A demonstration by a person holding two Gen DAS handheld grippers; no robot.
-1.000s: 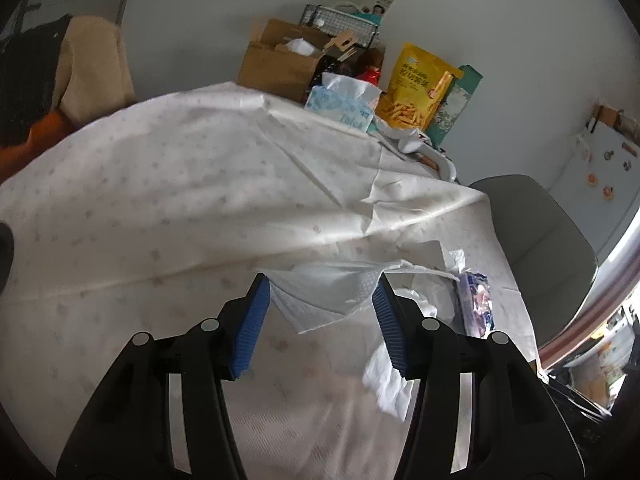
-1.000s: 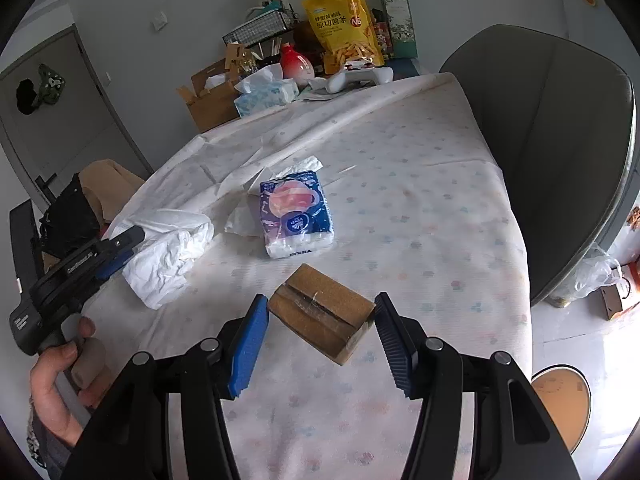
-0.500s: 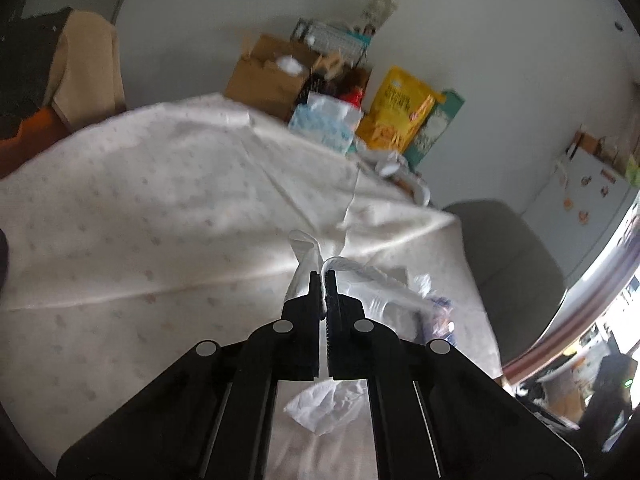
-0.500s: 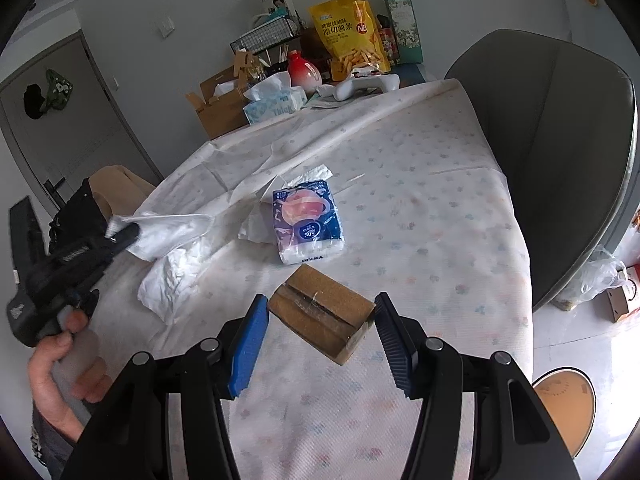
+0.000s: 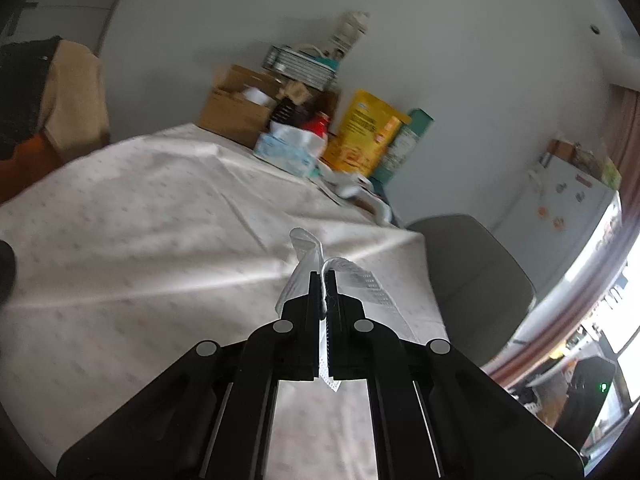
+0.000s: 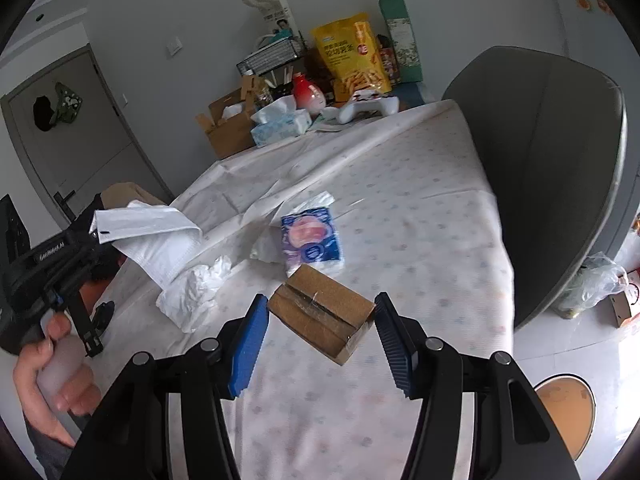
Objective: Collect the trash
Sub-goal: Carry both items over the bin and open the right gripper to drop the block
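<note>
Left wrist view: your left gripper (image 5: 324, 280) has just clenched on the white face mask (image 6: 156, 236) and lifted it off the table (image 5: 140, 220), while your right gripper (image 6: 320, 320) grasps the cardboard box (image 6: 322, 314).

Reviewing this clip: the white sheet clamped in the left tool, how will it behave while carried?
The white sheet is probably floppy: it folds and droops from the left tool. Likely very light, as it hangs from one pinched edge. It may swing or snag the crumpled tissue below.
</note>
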